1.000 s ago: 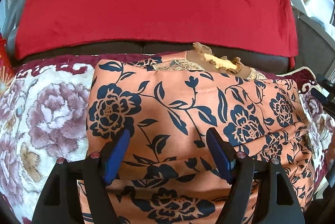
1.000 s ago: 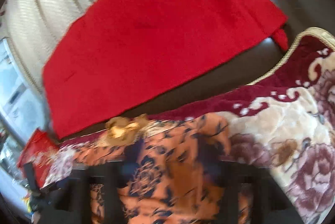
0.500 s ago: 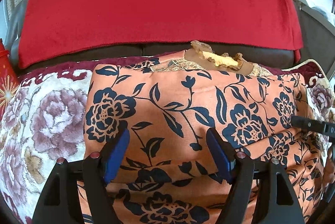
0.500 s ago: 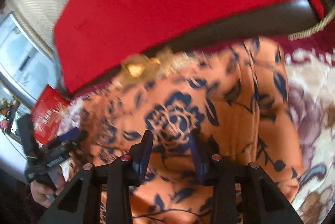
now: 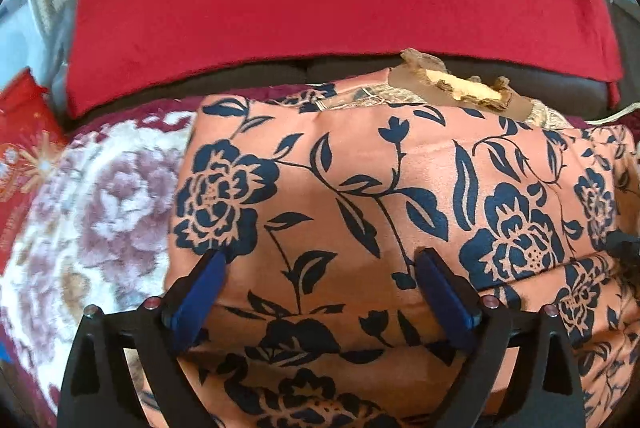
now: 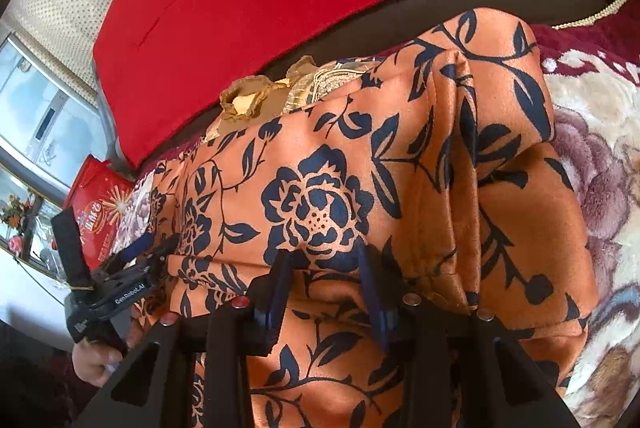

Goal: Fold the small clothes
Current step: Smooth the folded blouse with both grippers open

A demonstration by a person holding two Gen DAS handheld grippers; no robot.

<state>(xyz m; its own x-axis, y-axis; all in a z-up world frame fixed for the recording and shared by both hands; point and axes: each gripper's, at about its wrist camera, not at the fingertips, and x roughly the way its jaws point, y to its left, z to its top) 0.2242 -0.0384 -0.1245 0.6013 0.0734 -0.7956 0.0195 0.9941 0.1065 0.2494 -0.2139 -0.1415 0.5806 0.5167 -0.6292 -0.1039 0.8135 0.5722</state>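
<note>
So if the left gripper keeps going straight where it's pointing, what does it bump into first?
Most likely the orange cloth with dark blue flowers. The left gripper points down at it, its blue fingers opening with nothing pinched between them. Depth is hard to judge.

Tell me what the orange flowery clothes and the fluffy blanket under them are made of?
The orange garment looks like smooth woven cloth, maybe satin: it has a soft sheen and crisp folds. The flowered blanket looks like thick plush fleece, fuzzy and matte. Neither can be told for sure.
</note>
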